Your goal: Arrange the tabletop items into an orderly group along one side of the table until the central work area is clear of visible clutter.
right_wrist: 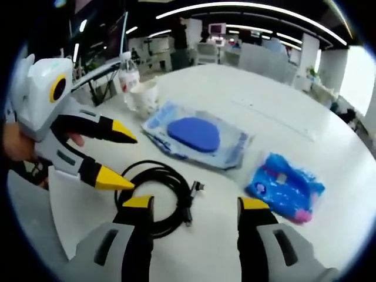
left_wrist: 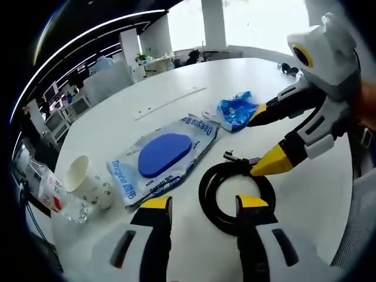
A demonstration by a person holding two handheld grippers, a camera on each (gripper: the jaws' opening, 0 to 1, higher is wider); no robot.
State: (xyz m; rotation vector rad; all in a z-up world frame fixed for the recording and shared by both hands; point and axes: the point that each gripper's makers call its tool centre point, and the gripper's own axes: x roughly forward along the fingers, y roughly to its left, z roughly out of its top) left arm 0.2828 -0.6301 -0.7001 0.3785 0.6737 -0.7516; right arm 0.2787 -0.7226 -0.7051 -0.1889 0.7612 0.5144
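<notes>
A coiled black cable [left_wrist: 207, 191] [right_wrist: 170, 174] lies on the white round table [left_wrist: 176, 76] [right_wrist: 247, 88]. My left gripper [left_wrist: 205, 205] [right_wrist: 129, 161] is open, its jaws straddling the coil's near side. My right gripper [left_wrist: 258, 144] [right_wrist: 195, 205] is open too, one yellow tip close to the cable's plug end. Beyond the cable lies a clear package holding a blue oval pad [left_wrist: 164, 154] [right_wrist: 195, 134]. A crumpled blue packet [left_wrist: 237, 110] [right_wrist: 285, 185] sits beside it.
A white paper cup [left_wrist: 87, 181] [right_wrist: 144, 94] and a clear plastic bottle [left_wrist: 51, 194] [right_wrist: 126, 71] stand near the table's edge past the package. A person's hand [right_wrist: 14, 144] holds the left gripper. Office desks and chairs fill the background.
</notes>
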